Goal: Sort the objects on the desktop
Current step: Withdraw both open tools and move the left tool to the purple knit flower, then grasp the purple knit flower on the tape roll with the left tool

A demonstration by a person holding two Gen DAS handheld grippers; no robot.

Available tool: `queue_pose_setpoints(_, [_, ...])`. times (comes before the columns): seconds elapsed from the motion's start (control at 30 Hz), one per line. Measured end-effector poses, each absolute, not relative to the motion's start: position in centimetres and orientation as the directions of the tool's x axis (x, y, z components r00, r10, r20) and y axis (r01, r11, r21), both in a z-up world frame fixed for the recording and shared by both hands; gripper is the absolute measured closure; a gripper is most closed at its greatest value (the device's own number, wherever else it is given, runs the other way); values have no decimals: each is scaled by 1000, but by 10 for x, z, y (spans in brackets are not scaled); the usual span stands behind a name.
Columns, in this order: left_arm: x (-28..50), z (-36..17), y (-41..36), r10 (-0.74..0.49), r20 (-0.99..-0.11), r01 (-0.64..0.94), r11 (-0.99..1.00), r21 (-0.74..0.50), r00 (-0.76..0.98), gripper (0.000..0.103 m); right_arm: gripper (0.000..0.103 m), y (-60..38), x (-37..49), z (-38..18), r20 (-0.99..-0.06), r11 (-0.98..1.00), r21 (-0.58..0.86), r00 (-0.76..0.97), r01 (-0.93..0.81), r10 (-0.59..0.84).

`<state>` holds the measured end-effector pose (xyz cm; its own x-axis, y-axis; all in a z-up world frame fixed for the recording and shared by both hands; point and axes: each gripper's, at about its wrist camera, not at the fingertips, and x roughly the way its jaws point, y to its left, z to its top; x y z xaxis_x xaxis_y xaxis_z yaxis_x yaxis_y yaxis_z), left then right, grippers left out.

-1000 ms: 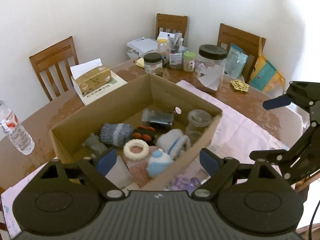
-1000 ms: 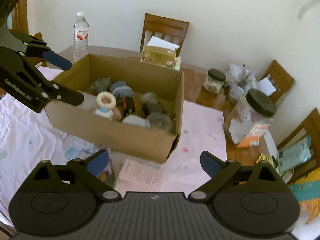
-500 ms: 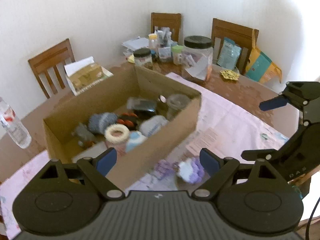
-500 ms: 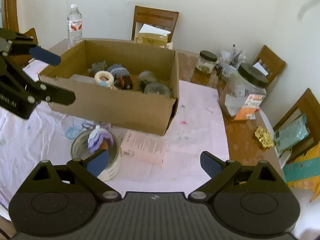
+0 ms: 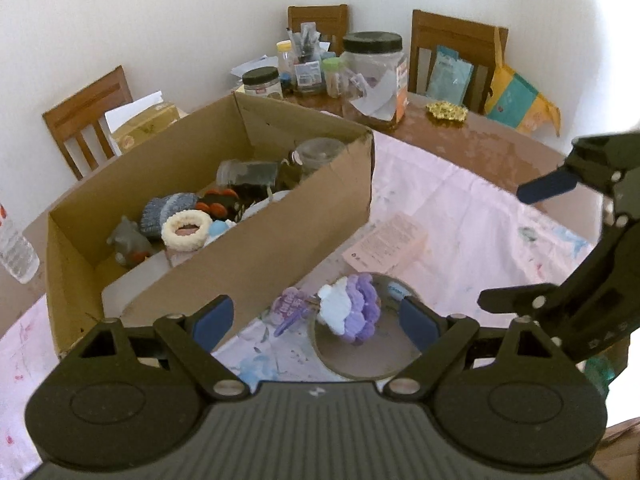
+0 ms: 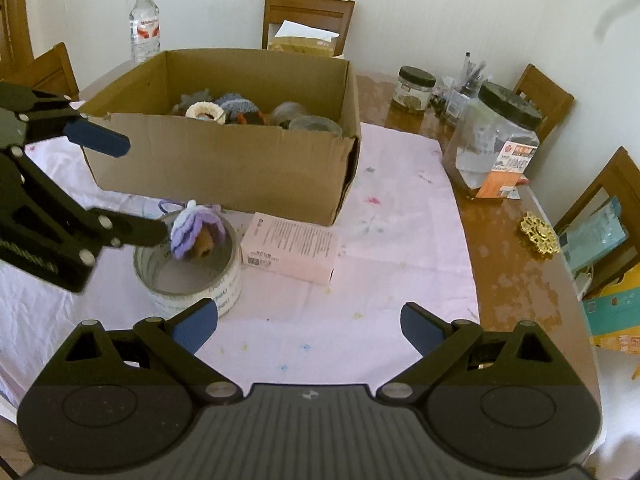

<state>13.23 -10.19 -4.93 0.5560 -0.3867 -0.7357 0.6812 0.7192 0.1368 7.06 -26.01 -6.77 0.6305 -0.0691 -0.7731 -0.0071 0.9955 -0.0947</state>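
White walls and wooden chairs [image 6: 308,16] ring a brown table [image 6: 508,256] half covered by a pale pink cloth [image 6: 396,216]. On the cloth stands an open cardboard box [image 6: 224,168] holding knitted toys, a cream ring [image 5: 187,229] and clear jars. Just in front of the box sit a wide roll of tape [image 6: 188,276] with a purple and white crocheted flower [image 6: 196,228] resting on its rim, and beside it a flat pink carton [image 6: 292,248]. A second ago both cameras looked down into the box from higher up and the tape roll was barely visible; since then both grippers have come down and toward the near side of the box, so the box now appears in side view and the tape roll fills the foreground. The left gripper [image 5: 316,320] hangs above the roll with its jaws wide, the flower between the blue pads but untouched. The right gripper [image 6: 308,324] hovers over bare cloth just right of the roll, jaws also wide and holding nothing. A water bottle [image 6: 145,24], a tissue box [image 5: 144,124] and a big jar with a black lid [image 6: 496,140] stand further back.
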Motion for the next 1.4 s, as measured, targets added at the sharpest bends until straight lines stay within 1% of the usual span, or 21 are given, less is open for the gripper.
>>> queue_pose_setpoints(0.1, [133,-59,-109,-368,-740,687,706,170,562,13,3,-262,72,-71,-775,997,-80,629,-9,-56])
queue_pose_setpoints(0.37, [141,-76,-123,-359,-768,718,671,182,530,13,3,-271,75,-79,-785,998,-58,618,1,-46])
queue_pose_setpoints(0.63, [150,-87,-128,-372,-791,739,659,144,486,15,3,-275,78,-82,-790,999,-45,611,9,-42])
queue_pose_setpoints(0.73, [152,-90,-128,-371,-797,743,655,139,476,20,3,-275,78,-83,-794,999,-43,607,8,-39])
queue_pose_setpoints(0.8, [154,-90,-128,-374,-801,751,647,136,467,29,3,-275,79,-84,-796,999,-42,604,6,-37])
queue_pose_setpoints(0.9, [158,-90,-128,-376,-809,757,642,125,453,40,3,-274,80,-85,-798,999,-38,601,2,-32])
queue_pose_setpoints(0.93, [159,-90,-128,-378,-810,759,640,121,448,40,3,-273,81,-85,-799,999,-38,601,1,-31])
queue_pose_setpoints(1.0, [160,-89,-127,-394,-813,770,630,101,429,48,3,-272,82,-86,-800,999,-36,599,-3,-27])
queue_pose_setpoints(1.07, [159,-89,-126,-406,-817,781,619,84,410,53,3,-271,82,-86,-801,999,-33,598,-7,-23])
queue_pose_setpoints(1.27, [158,-83,-123,-427,-804,780,622,70,413,54,3,-265,84,-89,-806,999,-36,592,-16,-19])
queue_pose_setpoints(1.4, [157,-76,-121,-446,-794,786,616,63,413,57,3,-262,85,-89,-809,999,-33,588,-17,-16])
